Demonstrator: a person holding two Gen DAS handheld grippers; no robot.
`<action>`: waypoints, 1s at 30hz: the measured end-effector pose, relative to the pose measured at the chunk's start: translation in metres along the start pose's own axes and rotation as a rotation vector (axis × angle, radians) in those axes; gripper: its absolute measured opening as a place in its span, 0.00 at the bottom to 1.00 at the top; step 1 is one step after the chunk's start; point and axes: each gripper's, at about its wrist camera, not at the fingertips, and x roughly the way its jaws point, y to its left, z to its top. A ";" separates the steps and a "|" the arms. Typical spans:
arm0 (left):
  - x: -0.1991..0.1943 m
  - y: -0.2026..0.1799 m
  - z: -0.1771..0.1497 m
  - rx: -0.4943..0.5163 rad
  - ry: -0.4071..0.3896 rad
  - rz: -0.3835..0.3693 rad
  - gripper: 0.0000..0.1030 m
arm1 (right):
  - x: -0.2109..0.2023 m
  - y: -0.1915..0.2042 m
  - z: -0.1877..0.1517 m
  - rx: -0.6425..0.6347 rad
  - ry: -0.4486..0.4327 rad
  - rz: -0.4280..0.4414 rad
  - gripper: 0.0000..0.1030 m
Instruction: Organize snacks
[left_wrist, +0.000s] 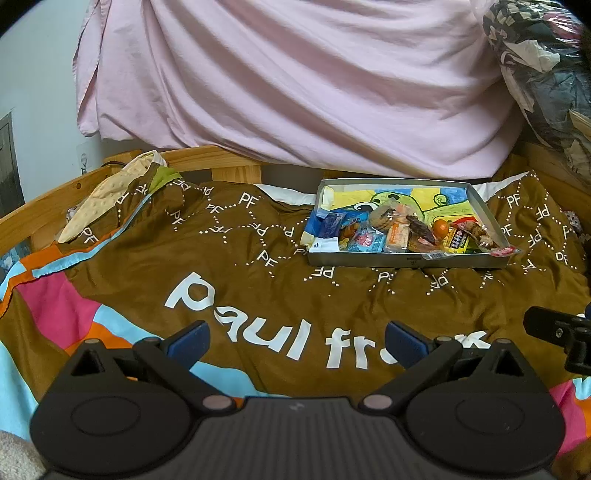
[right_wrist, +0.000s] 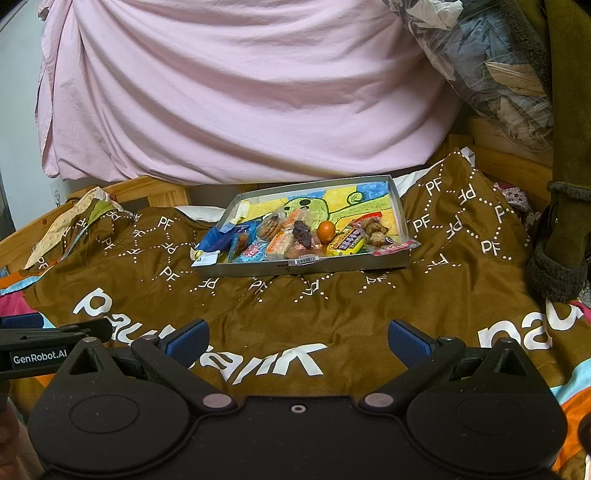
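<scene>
1. Centrally, a shallow grey box (left_wrist: 406, 258) is shown resting on a brown quilt (left_wrist: 258, 295) spread over a bed; its inner base carries a bright cartoon drawing in green, yellow and blue.
2. Snacks are gathered along the near side of the box: a blue packet (left_wrist: 330, 225) at the left end, a round biscuit (right_wrist: 269, 227) behind it, a wrapped orange-and-white bar (left_wrist: 397, 236) near the middle, a dark brown piece (right_wrist: 301, 230) just beside it, a small orange fruit (right_wrist: 327, 230), a yellow packet (right_wrist: 347, 242) and a pale brown clump (right_wrist: 375, 227) towards the right end.
3. A pink-and-white wrapper (right_wrist: 395, 248) is seen overhanging the near right corner of the box.
4. The left hand-held gripper (left_wrist: 295, 343) is held low over the quilt, well apart from the box, with its blue-padded fingers (left_wrist: 188, 341) spread wide and nothing between them.
5. The right hand-held gripper (right_wrist: 295, 341) is likewise held over the quilt, short of the box, its fingers (right_wrist: 406, 339) wide apart and empty.
6. A pink sheet (left_wrist: 295, 81) is draped behind the box, above a wooden bed frame (left_wrist: 221, 162).
7. A clear bag of clothes (right_wrist: 491, 66) lies at the upper right.
8. White lettering and repeated "PF" marks are printed across the quilt.
</scene>
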 end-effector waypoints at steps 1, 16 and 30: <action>0.000 0.000 0.000 0.000 0.000 0.000 1.00 | 0.000 0.000 0.000 0.000 0.000 0.000 0.99; 0.000 -0.001 0.000 0.005 -0.001 -0.006 1.00 | 0.001 0.000 -0.001 -0.001 0.003 0.000 0.99; -0.001 -0.002 0.000 0.005 0.000 -0.005 1.00 | 0.002 0.001 -0.001 -0.002 0.004 -0.001 0.99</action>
